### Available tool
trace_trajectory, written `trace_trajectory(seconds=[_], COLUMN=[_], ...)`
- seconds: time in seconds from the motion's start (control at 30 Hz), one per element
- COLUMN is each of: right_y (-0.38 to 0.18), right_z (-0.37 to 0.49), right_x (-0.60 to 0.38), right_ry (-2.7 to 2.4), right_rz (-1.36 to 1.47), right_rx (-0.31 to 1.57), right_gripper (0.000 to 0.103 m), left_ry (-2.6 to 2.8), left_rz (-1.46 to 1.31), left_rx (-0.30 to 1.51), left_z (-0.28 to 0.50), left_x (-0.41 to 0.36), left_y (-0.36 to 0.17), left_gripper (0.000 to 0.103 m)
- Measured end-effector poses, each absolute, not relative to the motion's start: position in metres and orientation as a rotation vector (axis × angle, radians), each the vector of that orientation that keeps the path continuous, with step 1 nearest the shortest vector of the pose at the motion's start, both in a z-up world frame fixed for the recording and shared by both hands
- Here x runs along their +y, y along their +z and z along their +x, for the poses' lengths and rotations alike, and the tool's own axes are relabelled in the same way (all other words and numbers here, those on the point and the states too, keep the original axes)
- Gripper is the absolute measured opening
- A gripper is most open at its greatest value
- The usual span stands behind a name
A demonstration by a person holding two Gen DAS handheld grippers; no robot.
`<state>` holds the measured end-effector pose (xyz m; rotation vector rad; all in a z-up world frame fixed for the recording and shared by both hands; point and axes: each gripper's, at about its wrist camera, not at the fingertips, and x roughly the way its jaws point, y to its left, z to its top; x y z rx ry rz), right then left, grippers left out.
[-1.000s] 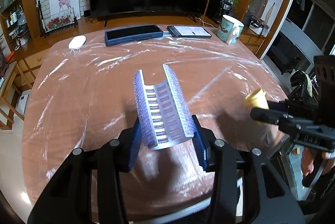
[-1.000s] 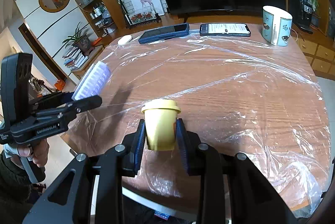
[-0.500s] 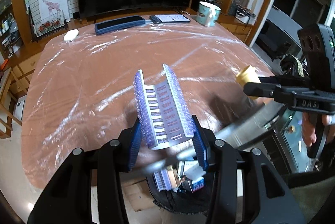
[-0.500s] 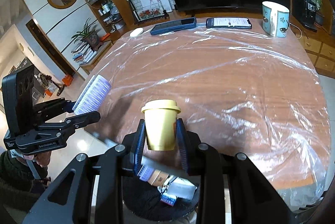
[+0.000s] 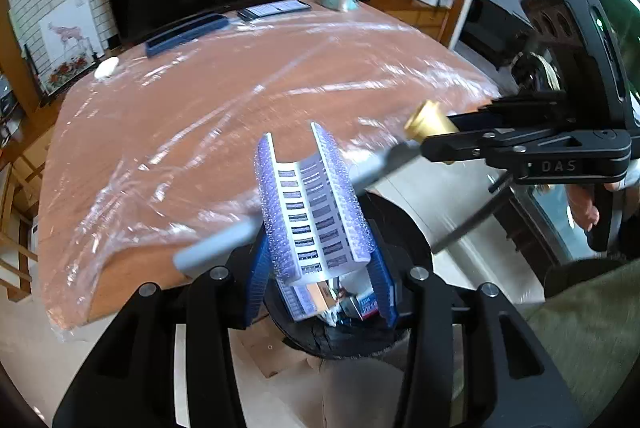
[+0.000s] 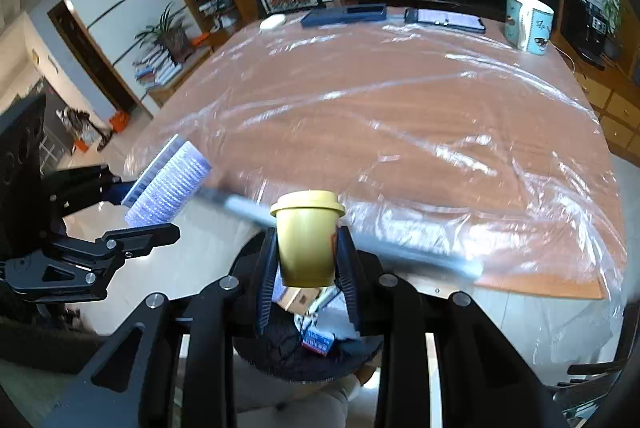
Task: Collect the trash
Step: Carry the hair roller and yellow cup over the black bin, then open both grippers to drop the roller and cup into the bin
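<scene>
Bin (image 6: 280, 348): sat at 6 o'clock, directly below both loads.
Left fingers (image 5: 320, 260): pinched blister pack (image 5: 316, 204), long axis 12–6.
Right fingers (image 6: 308, 260): pinched yellow cup (image 6: 306, 244), upright.

Mug (image 6: 528, 22) at table's (image 6: 400, 100) far edge — phone (image 6: 444, 20) beside it, bin (image 6: 304, 352) below near edge
</scene>
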<state>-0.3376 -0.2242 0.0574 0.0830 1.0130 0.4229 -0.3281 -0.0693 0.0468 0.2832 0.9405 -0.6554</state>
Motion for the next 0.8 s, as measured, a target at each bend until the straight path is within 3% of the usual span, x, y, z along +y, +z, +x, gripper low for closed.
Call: trace_trajectory(seconds=[0.8], right_y=[-0.014], right_z=[-0.354], right_x=[-0.215], right_ry=[0.444], right_rz=[0.023], right_rx=[1.192], right_gripper=[0.030], left_ry=[-0.700], left_rz=[0.402], left_rx=[1.121], left_z=[-0.346], left_x=[-0.096], left_y=[-0.030], left_gripper=[0.046])
